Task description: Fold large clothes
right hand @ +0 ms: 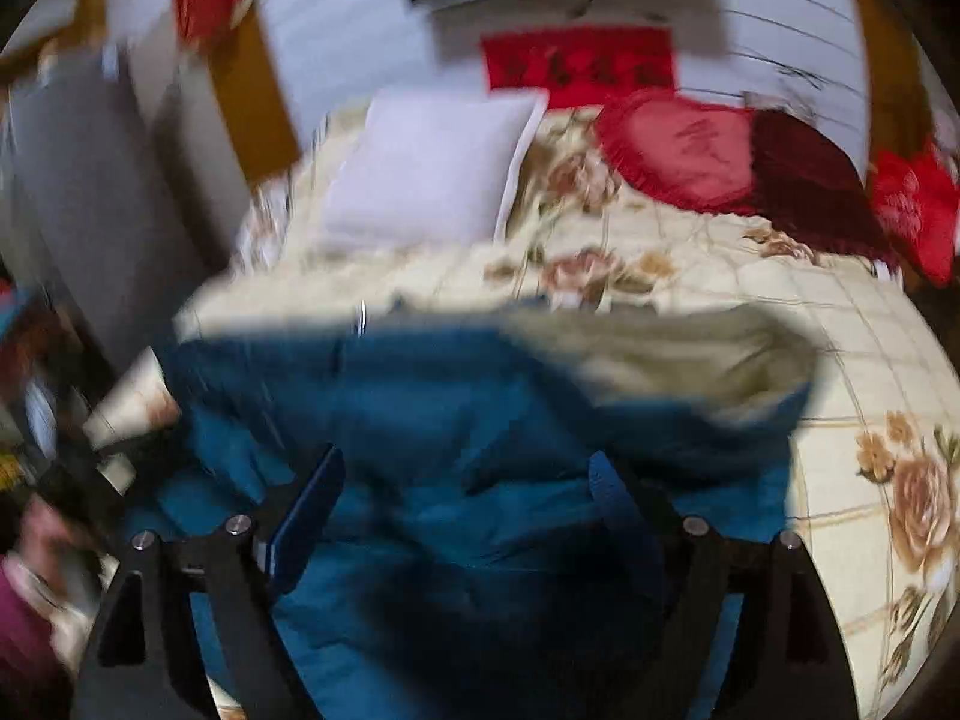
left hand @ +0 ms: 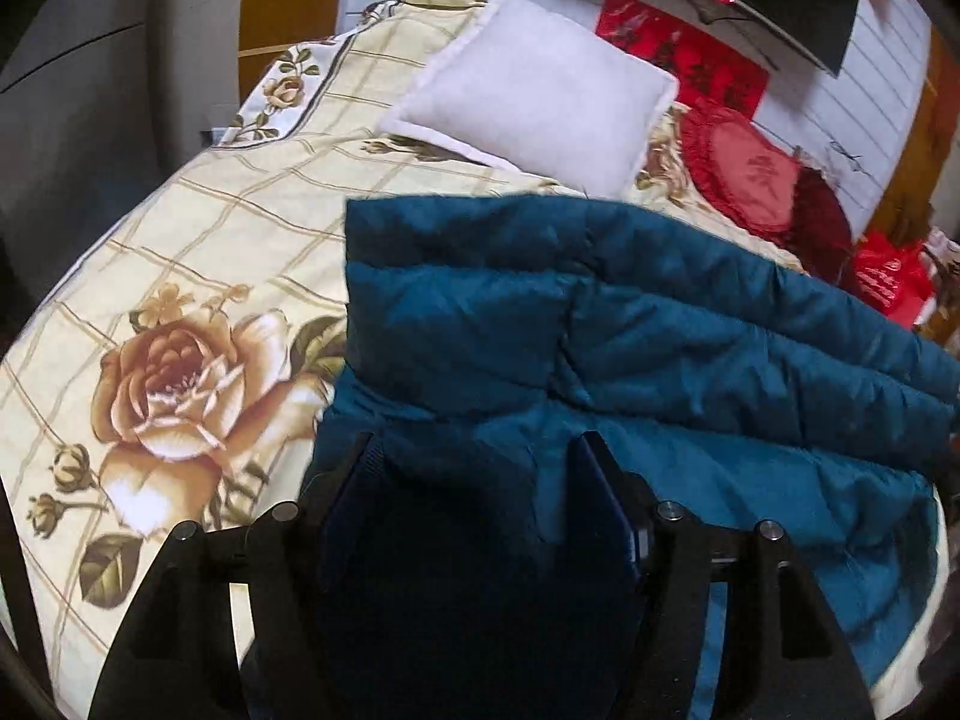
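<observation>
We saw the teal puffer jacket [left hand: 630,324] lying mid-frame on the rose-print bedspread [left hand: 180,276], a white pillow [left hand: 534,90] and red heart cushion [left hand: 744,174] behind. Our left gripper [left hand: 474,480] and right gripper [right hand: 462,480] hovered over it, fingers apart, gripping nothing.

Floral bed [left hand: 198,222] carries teal jacket [left hand: 660,312], white pillow [left hand: 540,96], red cushions [left hand: 744,174].

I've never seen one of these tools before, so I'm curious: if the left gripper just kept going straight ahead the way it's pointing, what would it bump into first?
Most likely the blue puffer jacket: it fills the gap ahead of the open left gripper.
</observation>
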Motion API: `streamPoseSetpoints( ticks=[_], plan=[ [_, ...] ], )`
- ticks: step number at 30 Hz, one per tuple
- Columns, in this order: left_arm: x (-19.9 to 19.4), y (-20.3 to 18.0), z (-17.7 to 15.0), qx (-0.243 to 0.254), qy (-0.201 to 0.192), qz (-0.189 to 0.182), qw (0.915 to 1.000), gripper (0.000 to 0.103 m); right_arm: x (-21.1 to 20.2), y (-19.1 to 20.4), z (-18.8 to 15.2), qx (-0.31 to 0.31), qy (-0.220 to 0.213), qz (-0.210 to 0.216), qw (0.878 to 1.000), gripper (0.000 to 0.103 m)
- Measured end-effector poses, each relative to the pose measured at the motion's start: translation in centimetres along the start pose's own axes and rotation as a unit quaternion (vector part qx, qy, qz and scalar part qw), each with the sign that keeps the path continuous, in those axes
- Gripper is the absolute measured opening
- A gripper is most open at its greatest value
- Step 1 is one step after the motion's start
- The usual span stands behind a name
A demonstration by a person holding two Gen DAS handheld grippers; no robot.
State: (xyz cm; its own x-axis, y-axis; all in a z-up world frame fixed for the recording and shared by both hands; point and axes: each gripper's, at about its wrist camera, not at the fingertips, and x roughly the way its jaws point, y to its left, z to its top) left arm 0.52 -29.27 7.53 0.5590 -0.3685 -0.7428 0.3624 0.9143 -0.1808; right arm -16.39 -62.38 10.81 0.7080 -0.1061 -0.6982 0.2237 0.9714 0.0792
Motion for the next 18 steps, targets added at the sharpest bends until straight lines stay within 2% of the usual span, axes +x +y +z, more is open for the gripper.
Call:
streamPoseSetpoints(
  ticks=[3,4,6,11,13,15,17,18],
  plan=[
    [1.1,0.1,0.7,0.003,-0.003,0.012,0.9999,0.048,4.1,0.2,1.0,-0.014,0.012,-0.062,0.998,0.087],
    [1.6,0.4,0.9,-0.001,-0.005,0.014,0.9999,0.048,5.0,-0.2,1.4,-0.005,0.016,-0.07,0.997,0.087],
    [2.6,0.9,1.1,-0.01,-0.006,0.006,0.9999,0.049,7.5,-1.5,1.9,0.025,0.034,-0.072,0.997,0.087],
    [4.0,1.5,1.4,-0.032,-0.02,0.002,0.9993,0.053,10.1,-2.4,2.4,0.035,0.038,-0.079,0.996,0.091],
    [3.7,1.0,1.5,-0.018,-0.015,0.018,0.9996,0.053,10.4,-2.2,2.3,0.03,0.049,-0.082,0.995,0.091],
    [2.8,0.7,1.6,-0.007,-0.014,0.022,0.9996,0.052,9.0,-2.4,2.5,0.036,0.055,-0.073,0.995,0.091],
    [1.5,0.7,1.7,0.001,-0.032,0.012,0.9994,0.052,6.4,-2.8,2.2,0.053,0.026,-0.043,0.997,0.091],
    [0.8,0.6,1.8,0.009,-0.051,0.022,0.9984,0.052,4.9,-3.2,2.0,0.054,0.007,-0.04,0.998,0.091]
  ],
)
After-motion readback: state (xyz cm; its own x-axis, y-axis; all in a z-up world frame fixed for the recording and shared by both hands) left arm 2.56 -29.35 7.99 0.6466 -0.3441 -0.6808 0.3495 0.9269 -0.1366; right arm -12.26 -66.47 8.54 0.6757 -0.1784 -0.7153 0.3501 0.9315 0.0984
